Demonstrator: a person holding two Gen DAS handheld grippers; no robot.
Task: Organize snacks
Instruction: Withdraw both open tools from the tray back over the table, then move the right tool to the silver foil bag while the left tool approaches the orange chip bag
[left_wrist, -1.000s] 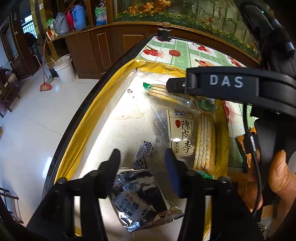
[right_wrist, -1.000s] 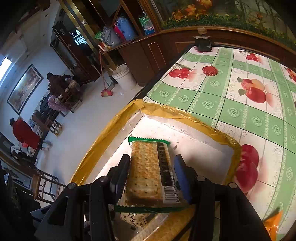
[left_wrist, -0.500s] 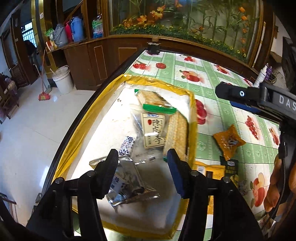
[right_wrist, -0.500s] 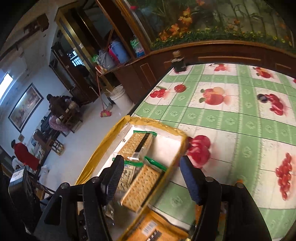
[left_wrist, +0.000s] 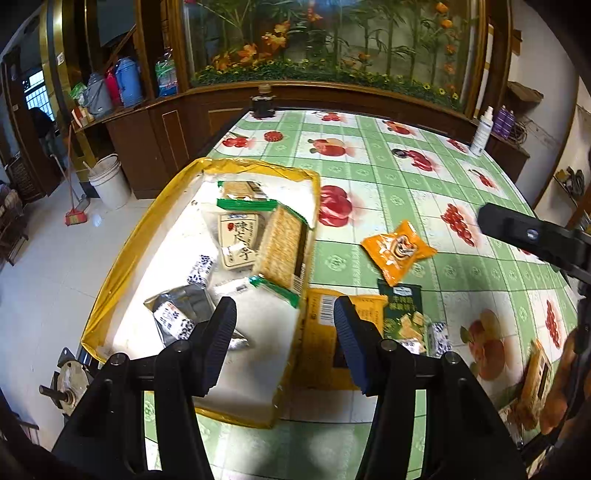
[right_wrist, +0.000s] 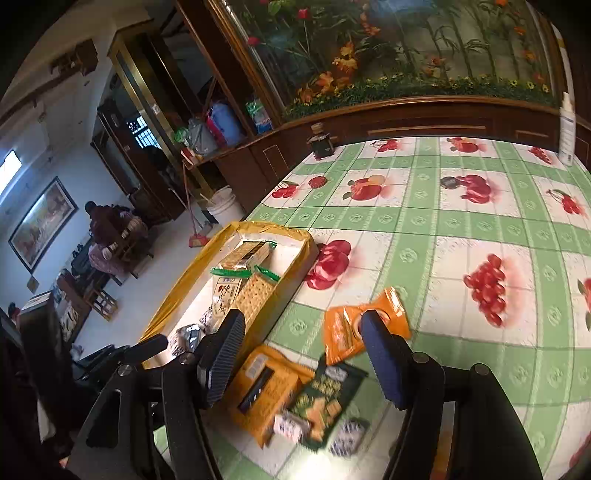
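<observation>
A white box with a yellow rim (left_wrist: 147, 229) sits at the table's left edge. Inside lie two cracker packs (left_wrist: 280, 247) (left_wrist: 240, 190), a beige printed pack (left_wrist: 238, 236) and a silver pack (left_wrist: 181, 310). My left gripper (left_wrist: 284, 317) hangs open and empty over the box's near right wall. An orange pouch (left_wrist: 397, 247), a yellow pack (left_wrist: 325, 332) and a dark green pack (left_wrist: 402, 310) lie on the tablecloth beside the box. My right gripper (right_wrist: 301, 332) is open and empty above the yellow pack (right_wrist: 266, 391), with the orange pouch (right_wrist: 343, 332) just beyond its fingers.
Small blue-and-white candies (left_wrist: 439, 332) lie by the green pack, and another snack pack (left_wrist: 535, 380) lies at the near right by a hand. A white bottle (left_wrist: 482, 133) and a dark jar (left_wrist: 263, 105) stand at the far edge. Floor and a bucket (left_wrist: 109, 181) lie left.
The right gripper let go of the cracker pack in the box and drew back to the right over the table. The left gripper pulled back and up from the silver pack.
</observation>
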